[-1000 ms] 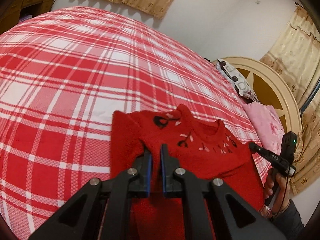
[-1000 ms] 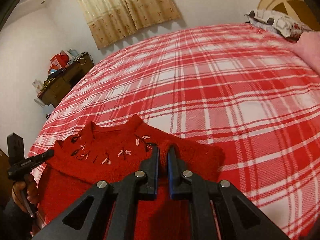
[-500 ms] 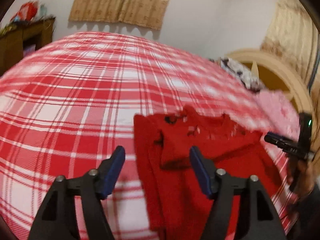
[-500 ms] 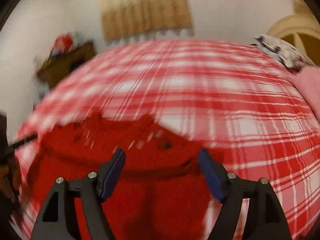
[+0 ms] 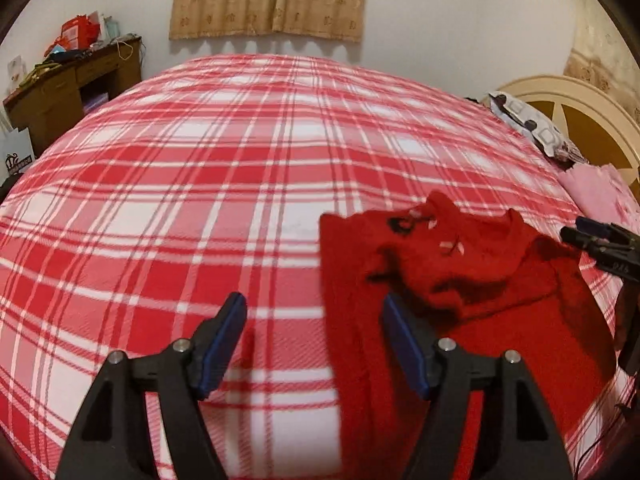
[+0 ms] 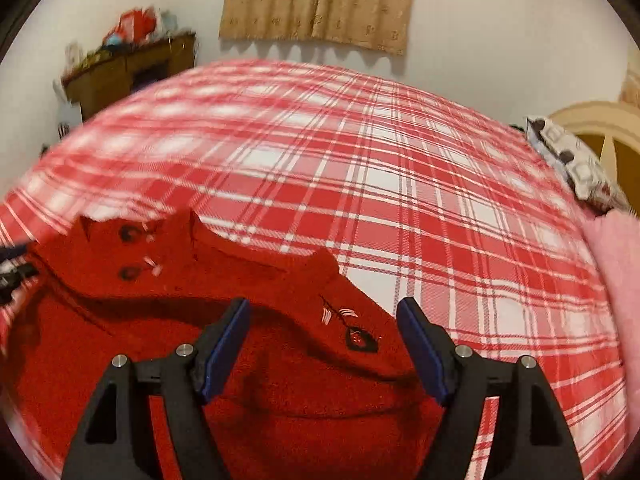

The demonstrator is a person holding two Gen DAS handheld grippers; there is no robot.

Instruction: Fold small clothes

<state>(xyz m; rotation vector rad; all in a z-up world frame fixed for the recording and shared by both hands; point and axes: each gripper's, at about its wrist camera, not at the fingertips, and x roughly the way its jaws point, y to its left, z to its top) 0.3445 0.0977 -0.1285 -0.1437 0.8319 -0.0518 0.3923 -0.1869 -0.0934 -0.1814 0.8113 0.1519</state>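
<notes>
A small red knitted sweater point(image 5: 460, 280) with black and white embroidery lies on the red plaid bed cover point(image 5: 200, 200), its sleeves folded inward over the body. My left gripper point(image 5: 314, 344) is open and empty, above the sweater's left edge. My right gripper point(image 6: 324, 348) is open and empty, above the sweater point(image 6: 260, 360) near its right shoulder. The right gripper's tips also show at the right edge of the left wrist view point(image 5: 592, 240).
A pink pillow point(image 5: 600, 196) and a patterned pillow point(image 5: 532, 128) lie by the cream headboard point(image 5: 580, 108) on the right. A cluttered wooden desk point(image 5: 68, 88) stands at the far left. A curtain point(image 5: 268, 0) hangs on the back wall.
Both grippers were shut on the folded sleeves a second ago. They have let go, opened wide and pulled back. The left one has swung to the left.
</notes>
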